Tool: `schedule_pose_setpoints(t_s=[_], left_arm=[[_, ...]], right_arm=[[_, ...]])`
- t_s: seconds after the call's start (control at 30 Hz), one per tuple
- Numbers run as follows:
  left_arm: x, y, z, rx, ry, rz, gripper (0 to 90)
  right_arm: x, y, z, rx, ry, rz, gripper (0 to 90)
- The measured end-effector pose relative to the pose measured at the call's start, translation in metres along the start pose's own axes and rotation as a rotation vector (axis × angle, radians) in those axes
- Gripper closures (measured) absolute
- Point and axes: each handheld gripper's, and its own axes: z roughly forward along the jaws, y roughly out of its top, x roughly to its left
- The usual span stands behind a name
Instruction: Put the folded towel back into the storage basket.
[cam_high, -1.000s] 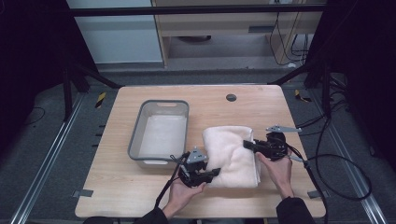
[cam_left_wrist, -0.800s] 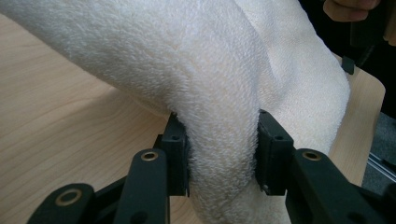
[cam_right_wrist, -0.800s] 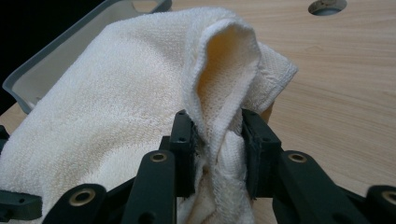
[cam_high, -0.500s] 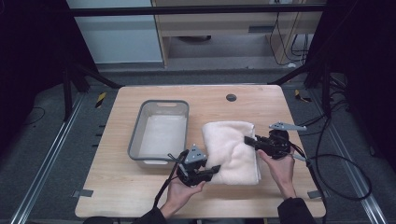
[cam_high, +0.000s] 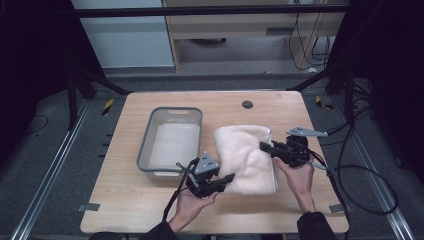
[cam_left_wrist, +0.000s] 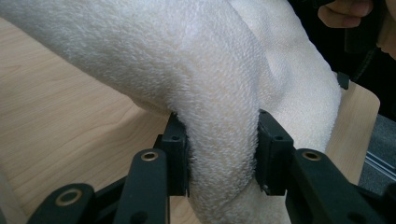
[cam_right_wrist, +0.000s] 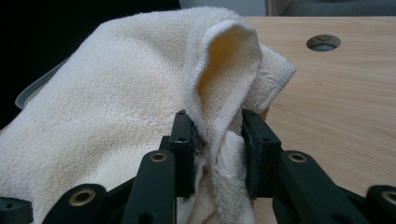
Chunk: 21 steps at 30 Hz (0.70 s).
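A cream folded towel (cam_high: 246, 155) lies on the wooden table (cam_high: 280, 110) right of centre. My left gripper (cam_high: 229, 177) pinches its near left edge; the left gripper view has a thick fold of towel (cam_left_wrist: 219, 140) squeezed between the black jaws. At the towel's right edge my right gripper (cam_high: 265, 146) is shut on a bunched fold, seen as a raised loop of towel (cam_right_wrist: 219, 121) between the jaws in the right gripper view. Both gripped edges are lifted a little off the table.
A grey plastic bin (cam_high: 172, 142) with a pale lining stands just left of the towel, close to my left gripper. A round cable hole (cam_high: 247, 104) sits in the table's far middle. Cables trail off the right edge.
Both grippers have shifted slightly, the right one drawing a little to the right and the left one holding near the front. The towel's right edge looks more bunched.
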Motion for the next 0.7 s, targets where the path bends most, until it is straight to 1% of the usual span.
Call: schedule_pose_setpoints(t_s=[0.17, 0.33, 0.7], left_arm=[[0.003, 0.005, -0.005, -0.011, 0.0, 0.005, 61.4], [0.005, 0.009, -0.011, -0.028, 0.005, 0.003, 61.4], [0.012, 0.019, -0.029, -0.07, 0.018, -0.003, 61.4]], right_arm=[[0.003, 0.005, -0.001, -0.016, 0.004, 0.002, 68.8], [0.009, 0.012, -0.002, -0.033, -0.007, -0.025, 68.9], [0.022, 0.03, -0.001, -0.071, 0.01, -0.039, 68.9]])
